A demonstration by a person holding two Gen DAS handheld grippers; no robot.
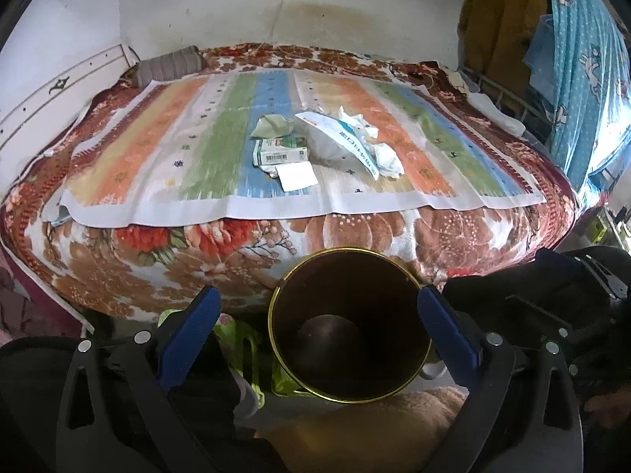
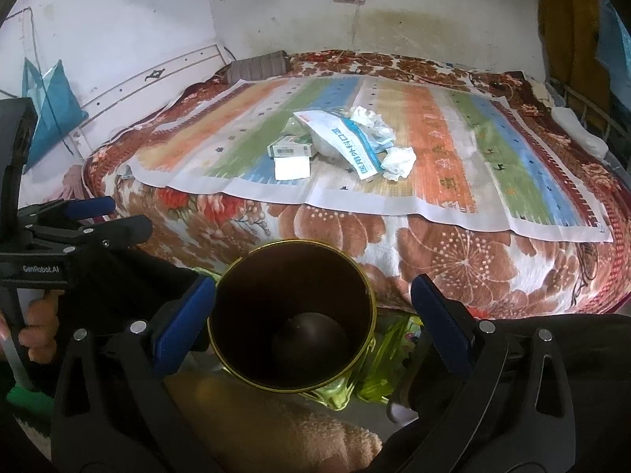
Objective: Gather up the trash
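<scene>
A pile of trash lies mid-bed on a striped cloth: a green and white box (image 1: pixel 280 152) (image 2: pixel 291 148), a white paper slip (image 1: pixel 296 175) (image 2: pixel 292 168), a white and blue plastic package (image 1: pixel 342 142) (image 2: pixel 343 142), crumpled tissues (image 1: pixel 388 159) (image 2: pixel 399 162) and a greenish wad (image 1: pixel 272 125). A dark bin with a gold rim (image 1: pixel 276 303) (image 2: pixel 370 295) stands on the floor by the bed, empty. My left gripper (image 1: pixel 318 303) and right gripper (image 2: pixel 313 295) are both open and empty, held above the bin, well short of the trash.
The bed has a floral blanket (image 1: pixel 355 232) (image 2: pixel 453 252) under the striped cloth. A grey pillow (image 1: pixel 169 65) lies at the headboard. Green plastic bags (image 2: pixel 390 351) and a tan fluffy thing (image 1: pixel 394 414) lie on the floor. A blue curtain (image 1: pixel 583 59) hangs at the right.
</scene>
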